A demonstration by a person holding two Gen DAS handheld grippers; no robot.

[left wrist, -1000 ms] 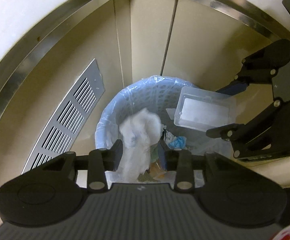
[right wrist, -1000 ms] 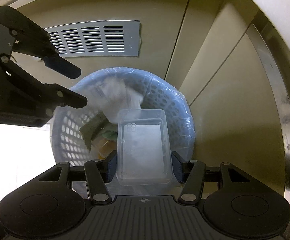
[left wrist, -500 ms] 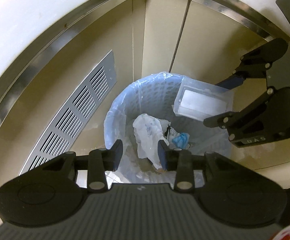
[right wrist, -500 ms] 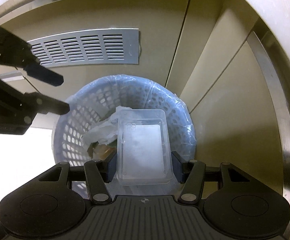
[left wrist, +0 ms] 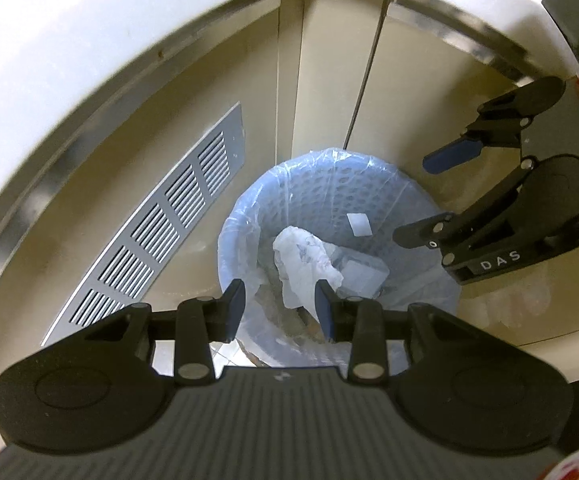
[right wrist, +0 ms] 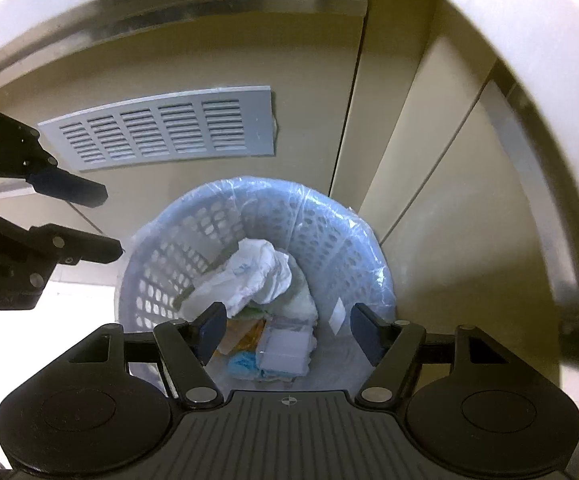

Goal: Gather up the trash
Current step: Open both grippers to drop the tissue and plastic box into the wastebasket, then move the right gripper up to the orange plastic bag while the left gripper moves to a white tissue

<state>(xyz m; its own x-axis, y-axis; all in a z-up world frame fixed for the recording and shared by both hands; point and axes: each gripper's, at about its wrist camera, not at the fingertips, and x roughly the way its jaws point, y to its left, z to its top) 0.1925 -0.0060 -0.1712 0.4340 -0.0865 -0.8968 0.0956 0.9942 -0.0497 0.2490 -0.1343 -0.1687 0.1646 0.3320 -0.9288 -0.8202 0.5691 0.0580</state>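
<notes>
A perforated bin [left wrist: 329,196] [right wrist: 193,248] with a blue liner stands on the floor in a cabinet corner. Inside it lie a crumpled white bag [left wrist: 301,256] [right wrist: 257,276] and a clear plastic container [left wrist: 363,270] [right wrist: 285,350]. My left gripper [left wrist: 280,306] [right wrist: 109,220] hovers open above the bin's near rim with nothing between its fingers. My right gripper [right wrist: 289,330] [left wrist: 417,200] hangs over the bin with its jaws opening. Nothing is between them; the container rests far below on the other trash.
A grey vent grille [left wrist: 161,236] [right wrist: 169,128] is set into the beige cabinet panel beside the bin. Metal trim and a white countertop edge [left wrist: 89,40] overhang the corner. Blue [right wrist: 243,364] and orange [right wrist: 245,334] scraps lie at the bin's bottom.
The clear container left my right gripper and dropped into the bin as the jaws widened. The white bag sank from between my left fingers into the bin. My left gripper drew back a little.
</notes>
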